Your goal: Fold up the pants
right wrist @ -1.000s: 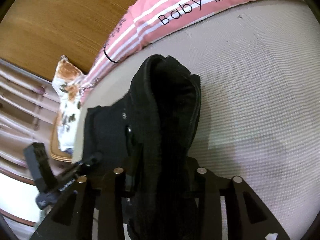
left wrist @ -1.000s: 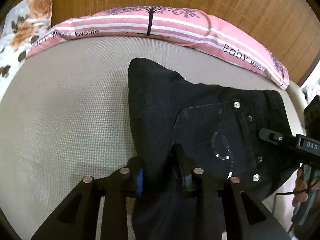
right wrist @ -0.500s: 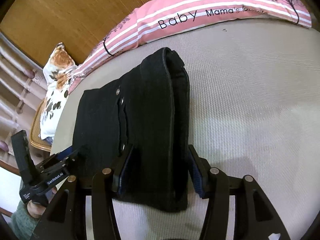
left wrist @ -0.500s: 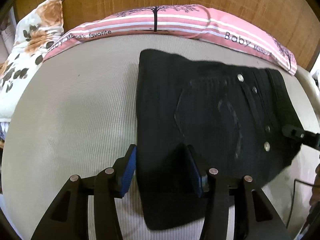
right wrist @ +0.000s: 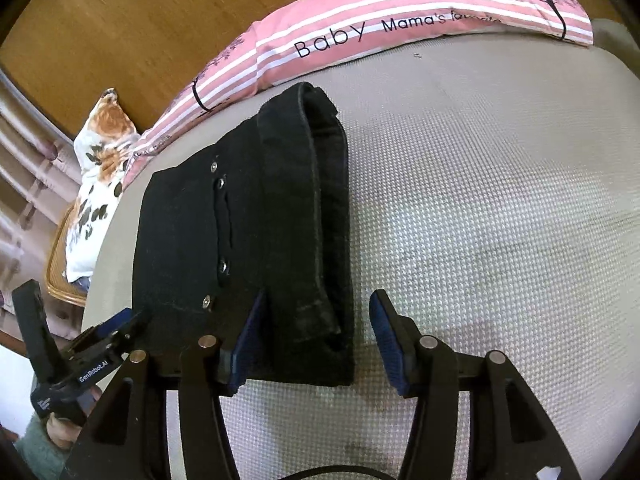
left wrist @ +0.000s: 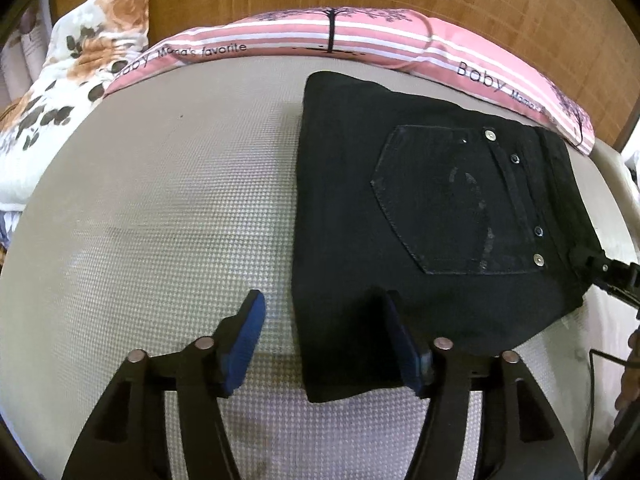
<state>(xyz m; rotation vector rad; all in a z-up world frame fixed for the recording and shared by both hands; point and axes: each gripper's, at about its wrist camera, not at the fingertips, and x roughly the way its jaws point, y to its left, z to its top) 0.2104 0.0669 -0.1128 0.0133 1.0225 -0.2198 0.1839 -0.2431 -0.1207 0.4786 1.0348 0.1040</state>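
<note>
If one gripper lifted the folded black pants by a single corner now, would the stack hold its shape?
Probably not. The black pants lie as loose layers whose rolled edge gapes in the right wrist view, so they would likely unfold and droop. The denim looks thick, so fairly heavy. The woven mat is textured, so pushing may bunch them.

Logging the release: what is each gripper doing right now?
Left gripper: open, holding nothing, straddling the pants' edge.
Right gripper: open, holding nothing, around the pants' waistband end.
</note>
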